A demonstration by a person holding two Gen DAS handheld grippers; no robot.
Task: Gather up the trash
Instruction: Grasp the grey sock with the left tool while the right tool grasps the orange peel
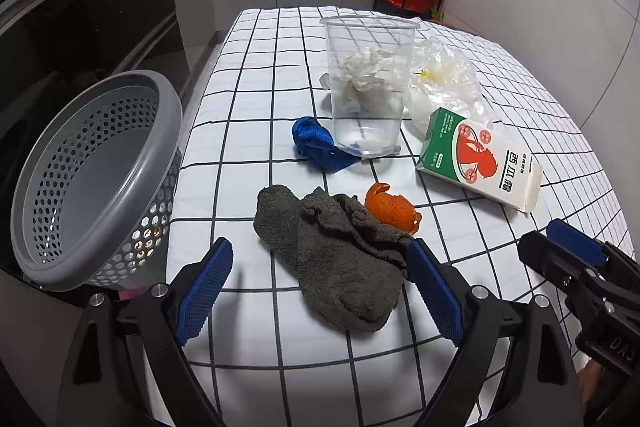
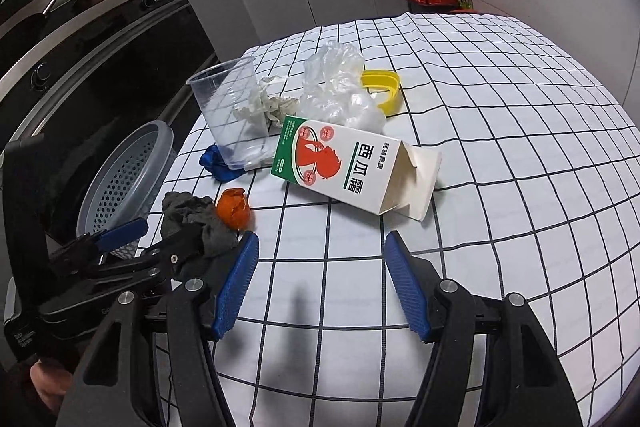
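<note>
Checked tablecloth (image 2: pixel 480 107) holds a carton (image 2: pixel 352 171) printed "西瓜霜".

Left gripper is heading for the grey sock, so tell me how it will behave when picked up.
The sock lies crumpled and folded, so it will probably hang limp. It looks like soft, fuzzy knit: likely light and unlikely to slip. The orange peel touches it and may shift.

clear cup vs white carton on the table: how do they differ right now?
Pose: the clear cup stands upright; the white carton lies on its side.
Material: the cup is see-through plastic; the carton is opaque, printed green and orange.
Opening: the cup's round mouth faces up; the carton's torn-open end faces sideways.
Shared: both rest on the checked tablecloth, untouched by either tongs.
</note>
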